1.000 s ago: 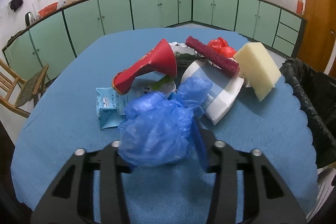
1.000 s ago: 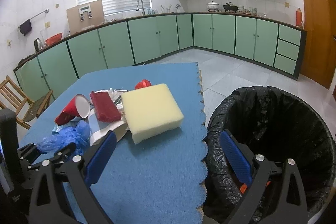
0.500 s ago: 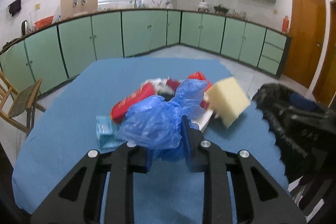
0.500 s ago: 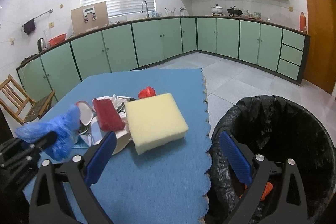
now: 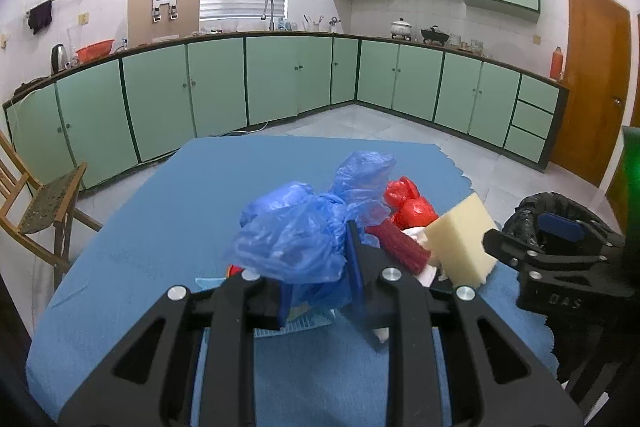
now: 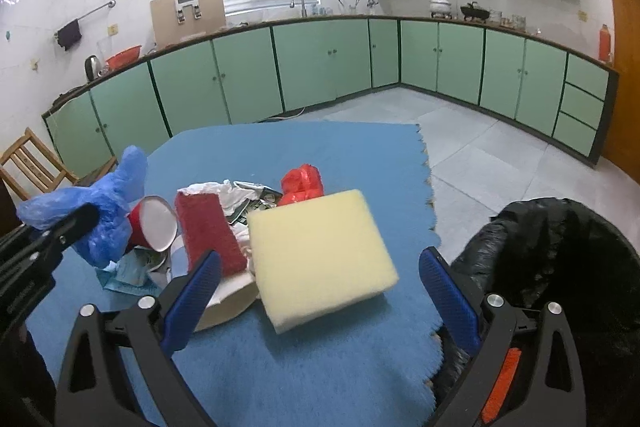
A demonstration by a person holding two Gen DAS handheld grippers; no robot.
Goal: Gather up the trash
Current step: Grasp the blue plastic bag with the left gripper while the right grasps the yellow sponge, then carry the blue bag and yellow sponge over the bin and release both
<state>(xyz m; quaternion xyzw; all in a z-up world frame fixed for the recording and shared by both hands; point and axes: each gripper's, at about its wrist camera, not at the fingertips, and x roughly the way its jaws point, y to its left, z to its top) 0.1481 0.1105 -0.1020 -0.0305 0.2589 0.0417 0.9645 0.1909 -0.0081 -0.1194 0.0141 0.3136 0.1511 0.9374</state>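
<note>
Room: kitchen with pale green cabinets (image 6: pixel 320 67) along the walls, a window blind above the sink, a wooden chair (image 5: pixel 44 211) at the left and a tiled floor.
Desk: desk (image 6: pixel 320 355) covered by a blue cloth with a scalloped edge; the trash lies in a heap on its middle.
Left tool: left tool (image 5: pixel 320 263) has its blue-padded jaws nearly closed, pressed onto a crumpled blue plastic bag (image 5: pixel 296 227); the jaws have just been closing, with the bag between them.
Blue plastic bag: held up off the cloth, above the near side of the heap; in the right wrist view it hangs at the far left (image 6: pixel 104 211), clear of the desk.
Right tool: right tool (image 6: pixel 320 291) stands with its jaws wide apart and nothing in them; it hovers over the desk's near edge, facing the yellow sponge block.
Yellow sponge block: yellow sponge block (image 6: pixel 320 251) lies tilted, its left side resting on the rim of a white plate (image 6: pixel 224 307).
Red sponge: dark red sponge (image 6: pixel 208 231) lies on the plate, just left of the yellow block.
Red cup: red paper cup (image 6: pixel 154 223) lies on its side, its white mouth facing the camera, beside the dark red sponge.
Red bag: small red plastic bag (image 6: pixel 302 183) sits behind the yellow block.
Carton: light blue carton (image 6: pixel 128 271) lies flat below the cup.
Bin: bin lined with a black bag (image 6: pixel 552 267) stands on the floor, just beside the desk's right edge.
</note>
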